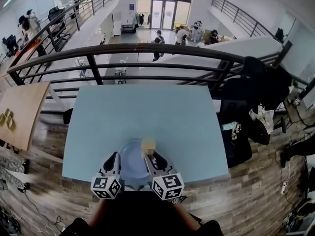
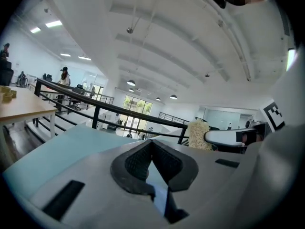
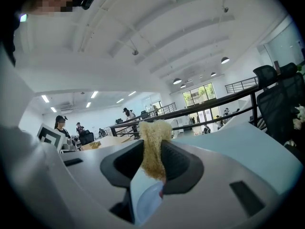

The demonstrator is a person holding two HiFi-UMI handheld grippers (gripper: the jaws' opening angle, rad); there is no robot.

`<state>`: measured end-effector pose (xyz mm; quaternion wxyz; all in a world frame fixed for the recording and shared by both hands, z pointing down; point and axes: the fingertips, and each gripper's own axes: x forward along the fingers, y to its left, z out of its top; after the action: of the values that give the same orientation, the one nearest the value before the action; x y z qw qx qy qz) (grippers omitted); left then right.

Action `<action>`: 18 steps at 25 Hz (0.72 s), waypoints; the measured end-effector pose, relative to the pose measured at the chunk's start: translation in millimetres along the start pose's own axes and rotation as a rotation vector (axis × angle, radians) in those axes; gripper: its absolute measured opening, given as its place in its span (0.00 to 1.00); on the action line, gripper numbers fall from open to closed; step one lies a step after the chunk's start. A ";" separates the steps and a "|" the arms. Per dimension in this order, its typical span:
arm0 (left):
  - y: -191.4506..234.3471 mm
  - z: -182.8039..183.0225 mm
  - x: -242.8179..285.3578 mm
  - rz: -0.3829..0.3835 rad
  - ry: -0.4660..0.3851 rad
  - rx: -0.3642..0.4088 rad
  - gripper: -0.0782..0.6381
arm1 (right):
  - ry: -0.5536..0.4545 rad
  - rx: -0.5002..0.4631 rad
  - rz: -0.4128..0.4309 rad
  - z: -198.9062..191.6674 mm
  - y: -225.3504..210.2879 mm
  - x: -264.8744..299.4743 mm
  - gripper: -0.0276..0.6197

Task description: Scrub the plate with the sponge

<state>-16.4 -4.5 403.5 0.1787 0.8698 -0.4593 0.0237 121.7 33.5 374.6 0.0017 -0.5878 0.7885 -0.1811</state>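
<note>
I'm holding the sponge (image 1: 148, 145) squeezed in the right claw (image 3: 151, 146), at the far rim of the plate (image 1: 131, 159). The left claw (image 2: 151, 144) is looking pinched shut on the plate's left rim. The plate is sitting at the very near edge of the counter (image 1: 147, 112), so I'm judging that a hard scrub risks shoving it off toward me or twisting it out of that thin grip. The pale blue counter is standing on a mezzanine beside a dark railing (image 1: 147, 49), with wood floor (image 1: 246, 200) around it.
</note>
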 end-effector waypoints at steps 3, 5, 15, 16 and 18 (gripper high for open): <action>-2.4 18.8 -5.1 -0.005 -0.051 0.051 0.11 | -0.065 -0.017 -0.002 19.4 5.4 -3.8 0.22; -1.5 27.5 -8.2 -0.003 -0.076 0.066 0.11 | -0.108 -0.026 -0.002 32.3 9.6 -5.8 0.22; 10.2 41.4 -21.3 0.045 -0.136 0.045 0.11 | -0.215 -0.060 0.041 59.9 24.4 -13.9 0.21; 11.9 41.6 -22.7 0.048 -0.137 0.043 0.11 | -0.216 -0.062 0.045 59.6 26.1 -13.5 0.21; 13.9 41.8 -24.8 0.052 -0.139 0.040 0.11 | -0.217 -0.064 0.048 58.7 27.8 -13.0 0.22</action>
<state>-47.0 -6.0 363.3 0.1286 0.8604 -0.4925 -0.0230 112.7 35.7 309.0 0.0726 -0.5845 0.8030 -0.0914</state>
